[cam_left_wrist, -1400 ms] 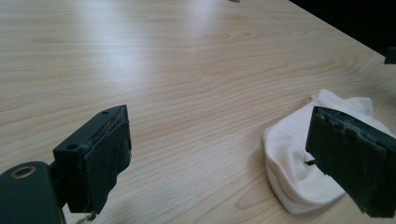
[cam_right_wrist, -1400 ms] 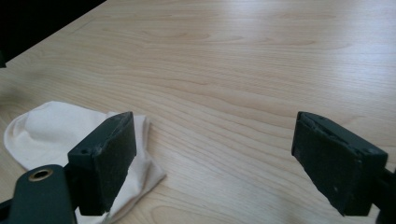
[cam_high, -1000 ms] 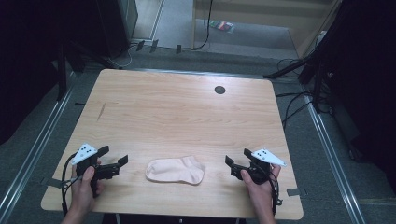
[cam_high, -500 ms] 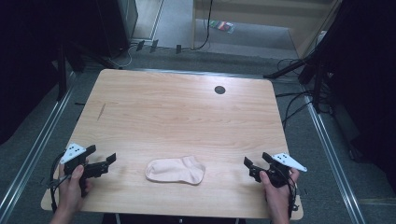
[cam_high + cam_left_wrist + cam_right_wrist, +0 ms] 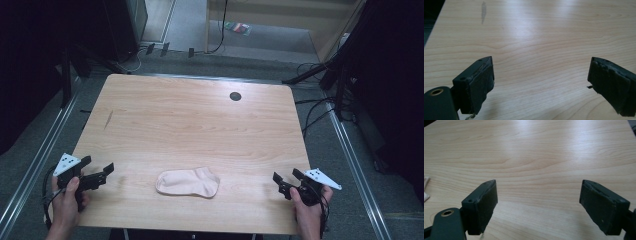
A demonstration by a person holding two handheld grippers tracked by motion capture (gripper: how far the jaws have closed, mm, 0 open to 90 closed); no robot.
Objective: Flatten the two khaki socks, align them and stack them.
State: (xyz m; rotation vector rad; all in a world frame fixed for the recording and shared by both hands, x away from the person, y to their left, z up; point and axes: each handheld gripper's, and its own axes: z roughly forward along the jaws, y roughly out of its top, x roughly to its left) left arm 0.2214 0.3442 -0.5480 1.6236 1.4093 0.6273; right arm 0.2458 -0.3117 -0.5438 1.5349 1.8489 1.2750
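Sock mid-front on table, wide-jawed left gripper and right gripper at opposite side edges, both empty.

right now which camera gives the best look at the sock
The high view: the whole pale sock lies flat near the table's front edge, between the two open grippers and touching neither. The right gripper view catches just a sliver of it at its left edge. The left gripper view looks over bare wood.

One overhead camera, two low close ones.
High view looks forward and down; both gripper views skim the same tabletop between their jaws.
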